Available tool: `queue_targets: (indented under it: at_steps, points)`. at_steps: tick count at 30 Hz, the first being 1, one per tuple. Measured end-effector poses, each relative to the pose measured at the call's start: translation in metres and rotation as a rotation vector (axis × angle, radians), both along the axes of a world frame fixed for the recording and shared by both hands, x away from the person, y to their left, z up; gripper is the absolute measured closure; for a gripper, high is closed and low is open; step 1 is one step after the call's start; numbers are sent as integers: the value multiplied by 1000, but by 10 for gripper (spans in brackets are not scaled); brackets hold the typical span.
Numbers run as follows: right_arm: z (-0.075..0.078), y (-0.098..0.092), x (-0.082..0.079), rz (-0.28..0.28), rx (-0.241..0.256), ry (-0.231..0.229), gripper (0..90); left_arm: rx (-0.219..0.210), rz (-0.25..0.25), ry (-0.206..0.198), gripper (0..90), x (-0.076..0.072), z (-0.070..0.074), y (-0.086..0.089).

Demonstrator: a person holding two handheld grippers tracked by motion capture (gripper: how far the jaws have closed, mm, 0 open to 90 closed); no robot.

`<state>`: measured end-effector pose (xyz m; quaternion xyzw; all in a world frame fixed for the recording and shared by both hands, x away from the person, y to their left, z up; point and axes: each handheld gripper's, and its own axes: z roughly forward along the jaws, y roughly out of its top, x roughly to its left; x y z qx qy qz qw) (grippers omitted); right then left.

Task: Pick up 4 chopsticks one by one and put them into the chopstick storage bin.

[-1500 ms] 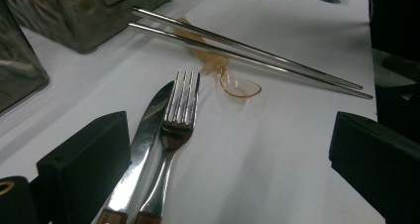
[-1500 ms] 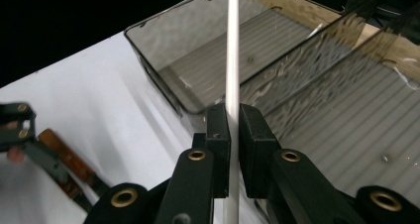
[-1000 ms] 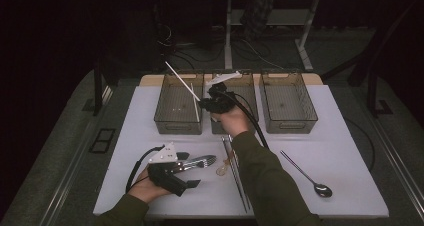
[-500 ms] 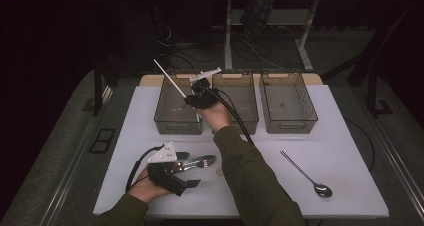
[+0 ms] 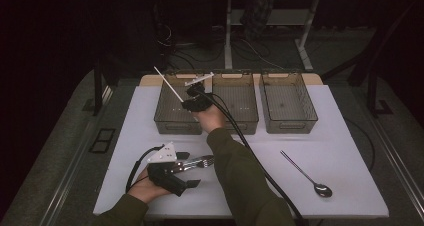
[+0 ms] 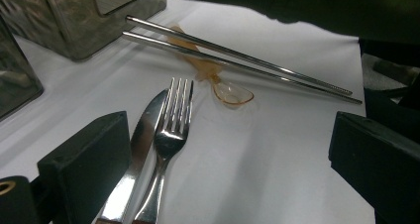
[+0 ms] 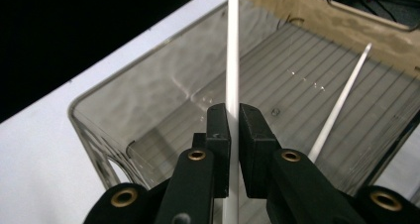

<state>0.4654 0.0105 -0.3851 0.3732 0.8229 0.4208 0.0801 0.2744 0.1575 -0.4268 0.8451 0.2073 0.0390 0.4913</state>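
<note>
A white chopstick [image 7: 232, 50] is being pinched tight by the right gripper [image 7: 234, 116] over the left bin [image 5: 165, 117], while the left gripper [image 6: 233, 149] is being rested wide open around a fork [image 6: 171, 135].

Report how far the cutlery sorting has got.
Done: one white chopstick already lies in the left bin. In hand: the right gripper is shut on a second white chopstick above that bin. Left: the fork and knife between the open left gripper's jaws, the steel chopsticks, an amber spoon and the metal spoon on the table.
</note>
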Motion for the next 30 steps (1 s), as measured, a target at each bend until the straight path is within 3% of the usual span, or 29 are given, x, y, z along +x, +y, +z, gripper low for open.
queue_targets:
  at_steps: [15,25,30]
  points:
    - [-8,7,1,-26,-88,31,816,1,-3,-3,17,-1,1,0]
    - [-5,8,-1,-23,-81,18,685,-2,-3,-2,17,0,1,0]
    - [2,4,-3,0,-40,35,565,0,-2,-2,17,0,1,0]
